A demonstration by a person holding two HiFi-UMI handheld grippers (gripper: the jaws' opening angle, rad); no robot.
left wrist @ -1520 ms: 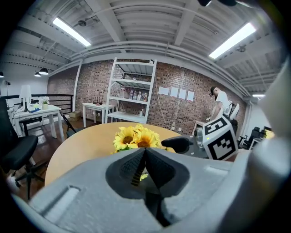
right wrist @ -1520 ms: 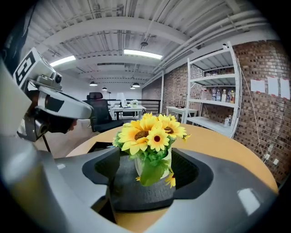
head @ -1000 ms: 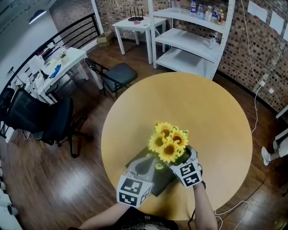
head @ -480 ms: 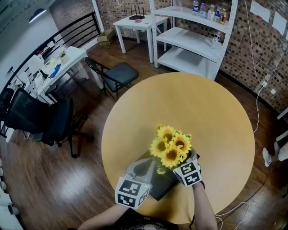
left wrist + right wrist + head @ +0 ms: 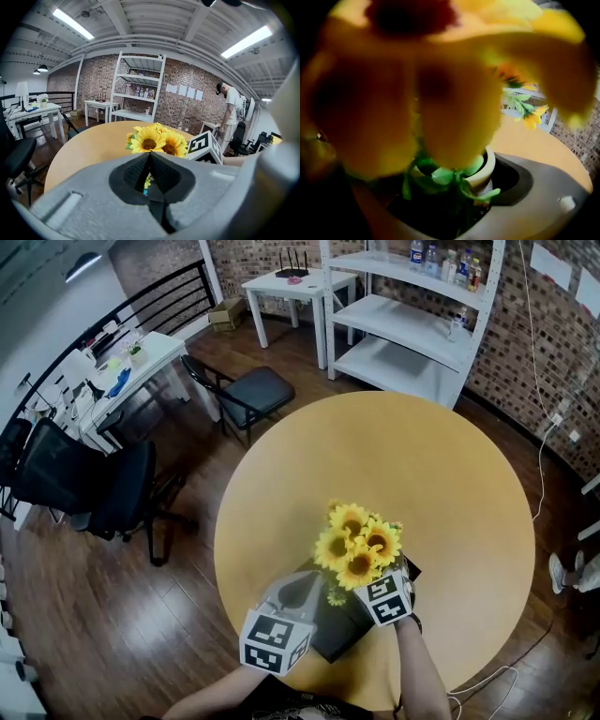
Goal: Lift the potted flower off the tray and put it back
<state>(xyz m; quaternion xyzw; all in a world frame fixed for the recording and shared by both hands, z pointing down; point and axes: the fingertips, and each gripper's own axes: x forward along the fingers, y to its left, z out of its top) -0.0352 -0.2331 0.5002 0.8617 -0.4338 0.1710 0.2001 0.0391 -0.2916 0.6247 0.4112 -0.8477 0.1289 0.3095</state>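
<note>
Jaws of the right gripper (image 5: 450,201) are seen spread wide, having just been opening, w/ the cream round ceramic pot (image 5: 485,174) standing btwn them. No pad is seen pressing on its wall, so it's judged released. Jaws of the left gripper (image 5: 150,173) are shut together on nothing, the tip held low just beside the plant. The pot, topped by yellow sunflower blooms (image 5: 356,545), is set on the dark flat rectangular tray (image 5: 333,638), near the person's edge of the round tan wooden table (image 5: 422,456). Whether its base is fully seated can't be told, as blooms & grippers cover it. The step in hand is judged to be the let-go after the put-back, i.e. the task is approx. done. For a clean finish, the jaws should be kept wide, the right gripper drawn straight back along its own line, the rim cleared evenly on both sides & the green leaves (image 5: 440,176) not snagged. No sideways sweep is advised, since a top-heavy pot is easily tipped.
</note>
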